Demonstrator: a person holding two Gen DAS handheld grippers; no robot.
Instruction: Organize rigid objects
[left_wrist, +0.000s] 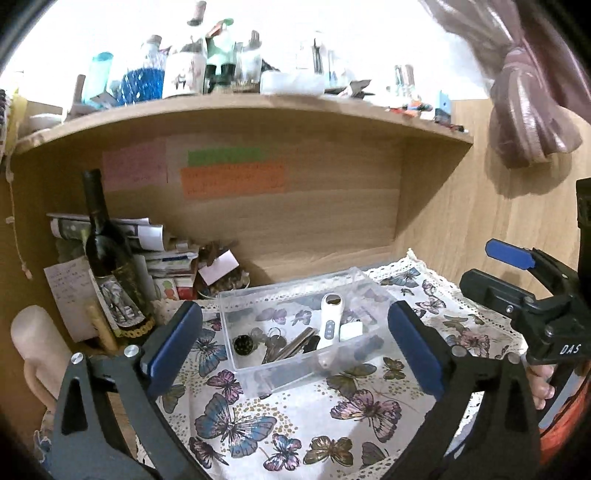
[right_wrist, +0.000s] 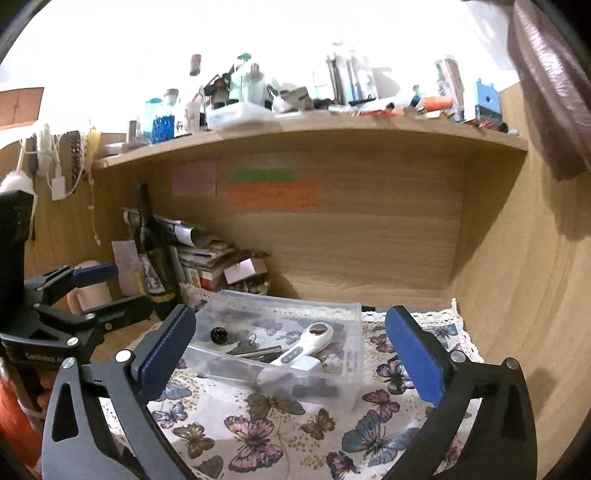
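Note:
A clear plastic box (left_wrist: 258, 365) stands on the butterfly tablecloth (left_wrist: 295, 424). It holds a white handheld device (left_wrist: 330, 325), a white cube adapter (left_wrist: 351, 331), a bunch of keys (left_wrist: 277, 341) and a small black round object (left_wrist: 243, 345). My left gripper (left_wrist: 295, 350) is open and empty, hovering in front of the box. My right gripper (right_wrist: 291, 354) is open and empty, also in front of the box (right_wrist: 347, 369), with the white device (right_wrist: 303, 347) inside. Each gripper shows in the other's view, the right one (left_wrist: 517, 277) and the left one (right_wrist: 81, 288).
A dark wine bottle (left_wrist: 107, 258) stands at the left beside stacked papers and boxes (left_wrist: 166, 258). A wooden shelf (left_wrist: 258, 110) crowded with bottles runs overhead. Wooden panels close the back and right side (left_wrist: 461, 221). A pale cylinder (left_wrist: 33, 332) stands far left.

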